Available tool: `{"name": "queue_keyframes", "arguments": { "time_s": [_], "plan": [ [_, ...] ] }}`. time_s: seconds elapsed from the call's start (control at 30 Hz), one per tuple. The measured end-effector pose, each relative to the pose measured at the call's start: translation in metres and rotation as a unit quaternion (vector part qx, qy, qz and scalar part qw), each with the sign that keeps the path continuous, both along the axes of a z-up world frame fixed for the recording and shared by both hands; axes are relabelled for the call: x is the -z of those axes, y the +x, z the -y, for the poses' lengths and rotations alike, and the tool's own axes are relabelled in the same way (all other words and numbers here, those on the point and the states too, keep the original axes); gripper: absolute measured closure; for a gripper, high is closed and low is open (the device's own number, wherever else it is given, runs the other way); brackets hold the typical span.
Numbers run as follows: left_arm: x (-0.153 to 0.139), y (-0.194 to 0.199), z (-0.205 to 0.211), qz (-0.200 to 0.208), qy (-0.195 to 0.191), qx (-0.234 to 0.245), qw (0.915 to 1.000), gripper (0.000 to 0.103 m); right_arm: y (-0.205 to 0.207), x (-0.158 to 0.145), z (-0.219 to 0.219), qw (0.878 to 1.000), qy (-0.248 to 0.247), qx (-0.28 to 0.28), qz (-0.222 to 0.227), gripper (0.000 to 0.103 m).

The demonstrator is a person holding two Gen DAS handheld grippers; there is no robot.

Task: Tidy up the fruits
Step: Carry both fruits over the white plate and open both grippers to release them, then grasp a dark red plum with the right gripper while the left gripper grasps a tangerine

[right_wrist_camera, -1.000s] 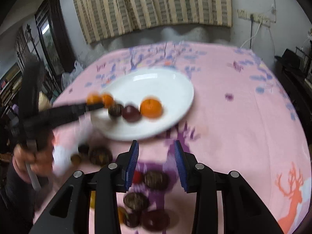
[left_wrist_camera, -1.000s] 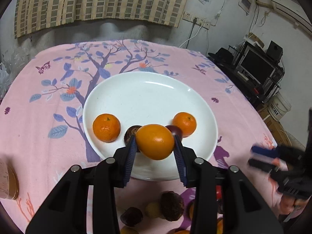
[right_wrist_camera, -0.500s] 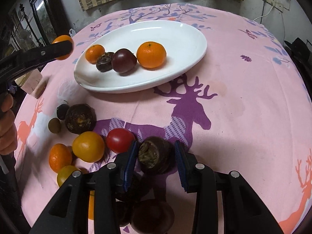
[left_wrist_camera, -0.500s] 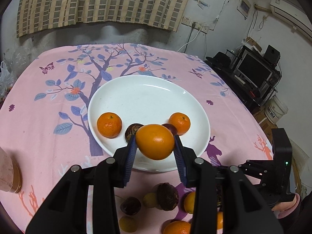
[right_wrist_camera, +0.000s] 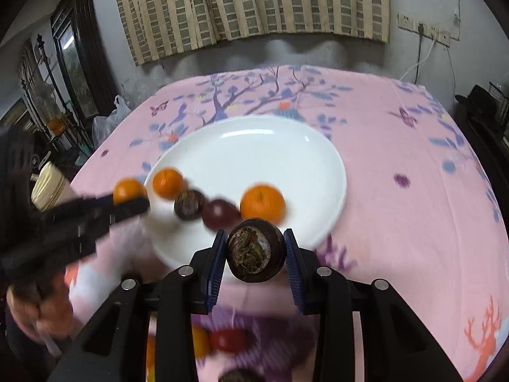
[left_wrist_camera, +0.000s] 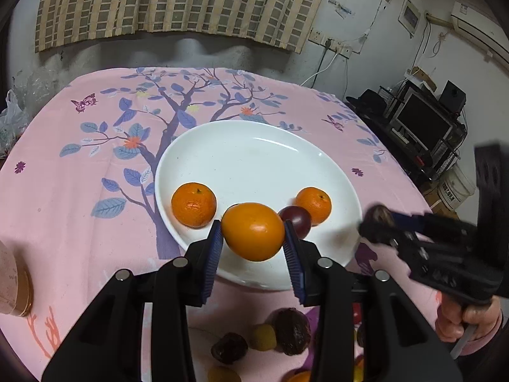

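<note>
My left gripper (left_wrist_camera: 253, 238) is shut on an orange (left_wrist_camera: 253, 231) and holds it above the near rim of the white plate (left_wrist_camera: 254, 159). Two small oranges (left_wrist_camera: 194, 204) and a dark purple fruit (left_wrist_camera: 296, 221) lie on the plate. My right gripper (right_wrist_camera: 254, 251) is shut on a dark brown wrinkled fruit (right_wrist_camera: 254, 250) and holds it over the plate's (right_wrist_camera: 254, 159) near edge. The right gripper also shows in the left wrist view (left_wrist_camera: 378, 222), blurred, at the plate's right edge. The left gripper with its orange shows in the right wrist view (right_wrist_camera: 130, 197), blurred.
Several loose fruits (left_wrist_camera: 280, 331) lie on the pink tablecloth (left_wrist_camera: 79, 191) in front of the plate, among them a red one (right_wrist_camera: 227, 339). A brown jar (left_wrist_camera: 14, 283) stands at the table's left edge. A TV stand (left_wrist_camera: 423, 124) is off to the right.
My right gripper has closed on the dark brown fruit, lifted it off the cloth and carried it to the plate's near edge. My left gripper still holds the orange over the plate's near rim.
</note>
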State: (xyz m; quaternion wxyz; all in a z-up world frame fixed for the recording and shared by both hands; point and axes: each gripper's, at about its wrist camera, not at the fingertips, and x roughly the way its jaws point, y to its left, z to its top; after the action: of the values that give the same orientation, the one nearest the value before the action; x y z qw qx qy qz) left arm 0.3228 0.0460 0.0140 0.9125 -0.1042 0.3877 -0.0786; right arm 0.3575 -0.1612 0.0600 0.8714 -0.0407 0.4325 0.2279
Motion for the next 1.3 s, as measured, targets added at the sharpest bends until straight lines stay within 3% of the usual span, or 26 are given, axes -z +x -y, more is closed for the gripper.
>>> {"name": "queue_keyframes", "arguments": {
  "time_s": [0.1, 0.17, 0.2, 0.3, 0.33, 0.4, 0.53, 0.63, 0.73, 0.87, 0.93, 1.1, 1.3],
  "plan": [
    [0.01, 0.009, 0.006, -0.01, 0.013, 0.005, 0.9999, 0.065, 0.012, 0.011, -0.011, 1.0, -0.005, 0.004, 0.002, 0.066],
    [0.015, 0.012, 0.009, -0.016, 0.02, 0.007, 0.9996, 0.065, 0.008, 0.011, -0.01, 1.0, 0.0, 0.01, 0.006, 0.049],
    [0.015, 0.011, 0.009, -0.014, 0.023, 0.005, 0.9996, 0.057, 0.001, 0.007, -0.006, 1.0, 0.011, 0.013, 0.016, 0.032],
    [0.001, 0.0, 0.003, 0.017, 0.035, -0.023, 0.999, 0.018, -0.021, -0.007, 0.009, 0.998, 0.015, 0.013, 0.055, 0.027],
    [-0.005, -0.006, 0.0, 0.032, 0.034, -0.031, 0.9985, 0.012, -0.027, -0.01, 0.013, 0.997, 0.012, 0.018, 0.067, 0.026],
    [-0.017, -0.017, -0.006, 0.046, 0.028, -0.039, 0.9978, 0.011, -0.043, -0.015, 0.027, 0.996, 0.019, 0.025, 0.081, 0.023],
    [-0.026, -0.038, -0.018, 0.054, 0.014, -0.055, 0.9969, 0.007, -0.072, -0.007, 0.065, 0.996, 0.074, 0.026, 0.045, 0.023],
    [-0.021, -0.059, -0.023, 0.052, 0.006, -0.063, 0.9966, 0.007, -0.087, 0.003, 0.086, 0.994, 0.107, 0.035, 0.011, 0.023],
    [-0.009, -0.078, -0.023, 0.042, 0.007, -0.065, 0.997, 0.007, -0.107, 0.006, 0.094, 0.989, 0.149, 0.0, -0.011, 0.023],
    [0.008, -0.097, -0.021, 0.02, 0.021, -0.062, 0.9977, 0.007, -0.136, 0.007, 0.09, 0.996, 0.073, 0.006, 0.043, 0.023],
    [0.013, -0.105, -0.02, 0.013, 0.019, -0.06, 0.9979, 0.007, -0.138, 0.013, 0.09, 0.998, 0.034, 0.023, 0.047, 0.023],
    [0.016, -0.117, -0.017, 0.01, 0.018, -0.049, 0.9986, 0.007, -0.131, 0.029, 0.099, 0.998, 0.047, 0.031, -0.006, 0.036],
    [0.014, -0.123, -0.017, 0.014, 0.019, -0.049, 0.9985, 0.007, -0.127, 0.046, 0.1, 0.996, 0.059, 0.029, -0.056, 0.046]
  ]
}}
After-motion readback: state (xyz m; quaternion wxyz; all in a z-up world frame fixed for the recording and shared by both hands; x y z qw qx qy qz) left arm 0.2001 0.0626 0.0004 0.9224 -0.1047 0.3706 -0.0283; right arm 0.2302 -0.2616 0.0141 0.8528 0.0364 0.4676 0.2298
